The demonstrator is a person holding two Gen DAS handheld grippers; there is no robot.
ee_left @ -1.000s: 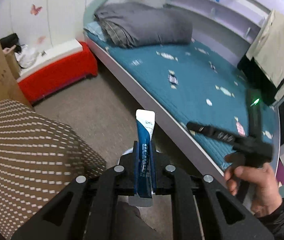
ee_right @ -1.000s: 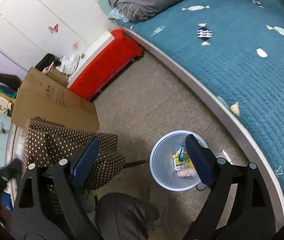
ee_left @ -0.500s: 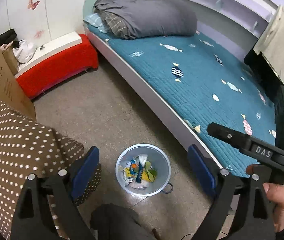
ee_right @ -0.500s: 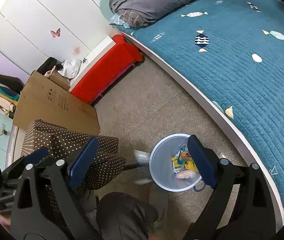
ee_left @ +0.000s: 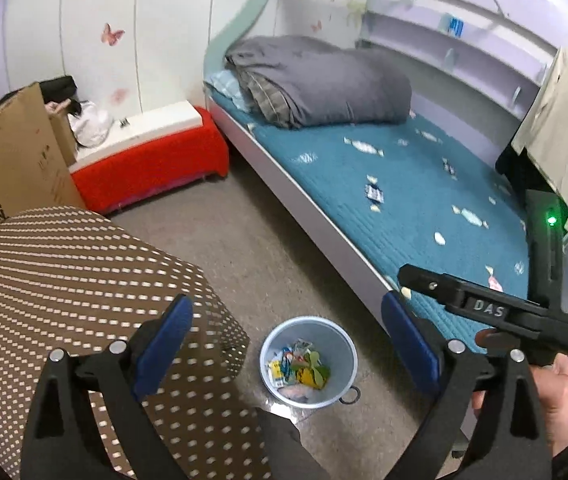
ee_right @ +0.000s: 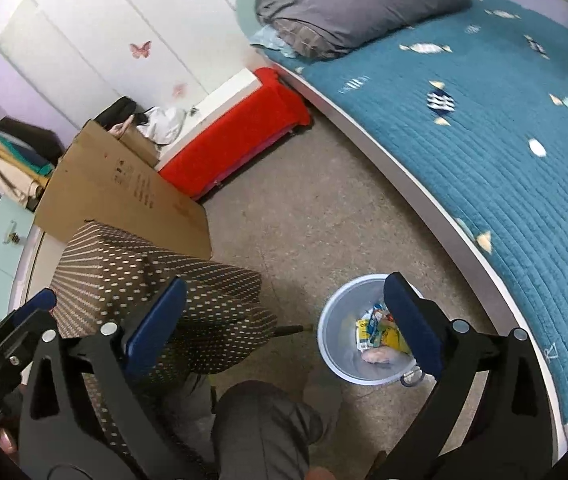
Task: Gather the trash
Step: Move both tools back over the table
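Both grippers hang over the floor, jaws just spread wide, nothing between them; the left gripper (ee_left: 286,344) frames a dotted cloth (ee_left: 83,280) at left and the bin (ee_left: 308,360) at centre, trash (ee_left: 298,368) lying inside; the right gripper (ee_right: 284,320) has the bin (ee_right: 340,320) by its right finger; the bed (ee_right: 484,140) lies rightmost.

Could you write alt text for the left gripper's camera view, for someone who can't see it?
An open, empty left gripper hangs above a small bin of colourful trash on the floor beside a teal bed; the right gripper shows at right.
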